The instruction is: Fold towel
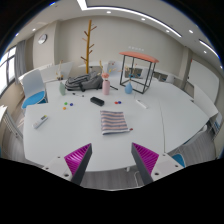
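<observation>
One striped, pink-and-grey cloth towel (pixel 115 121) lies on the broad white table (pixel 60 140), roughly folded already into a small rectangle, well ahead of the hand-held gripper (pixel 112 158). Gripper fingers spread wide, magenta pads (pixel 78 157) facing each other across an empty gap; nothing pinched. It hangs high and back from the towel, likely an approach stance that keeps the whole cloth in sight before coming down on an edge. Towel sits near the table's middle, apart from the clutter beyond it: a dark flat remote-like object (pixel 97 100), a grey rumpled heap (pixel 85 82), small coloured bits. Farther back stand a wooden branching rack (pixel 87 45) and a wire-frame side table with an orange top (pixel 138 68). Blue chair (pixel 35 98) at the table's far left side. Judged stage: reach not yet begun
</observation>
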`<state>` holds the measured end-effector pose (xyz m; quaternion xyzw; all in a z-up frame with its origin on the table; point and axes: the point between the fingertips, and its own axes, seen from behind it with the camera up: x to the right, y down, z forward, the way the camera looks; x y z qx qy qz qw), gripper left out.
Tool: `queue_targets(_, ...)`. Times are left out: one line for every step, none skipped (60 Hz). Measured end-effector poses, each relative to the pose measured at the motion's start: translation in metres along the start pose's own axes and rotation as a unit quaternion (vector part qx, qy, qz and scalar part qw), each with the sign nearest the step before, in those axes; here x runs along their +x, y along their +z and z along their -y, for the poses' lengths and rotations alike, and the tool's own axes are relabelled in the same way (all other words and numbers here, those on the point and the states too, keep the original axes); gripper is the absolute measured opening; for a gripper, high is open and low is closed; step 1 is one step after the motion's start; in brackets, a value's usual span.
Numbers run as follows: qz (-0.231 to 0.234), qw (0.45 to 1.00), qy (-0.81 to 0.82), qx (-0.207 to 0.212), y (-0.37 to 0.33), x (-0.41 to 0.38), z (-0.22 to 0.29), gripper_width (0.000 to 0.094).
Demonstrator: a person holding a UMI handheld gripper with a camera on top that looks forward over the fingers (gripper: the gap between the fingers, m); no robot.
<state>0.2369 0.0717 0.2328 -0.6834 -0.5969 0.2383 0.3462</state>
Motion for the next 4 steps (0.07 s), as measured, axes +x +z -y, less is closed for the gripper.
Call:
queue_targets(-0.001,1.000,-0.001,-0.003,0.0002,-0.0010,-0.0014,0.0853)
queue_targets(0.000,1.000,-0.002,-0.005,0.0004,-0.0022,-0.0031,0.0852)
queue_targets(0.001,1.000,-0.002,-0.007,0.0007,-0.0041,-0.0046,0.0852)
queue_targets(0.003,1.000,-0.001,-0.008,0.0013,-0.0064,-0.0057,0.0852)
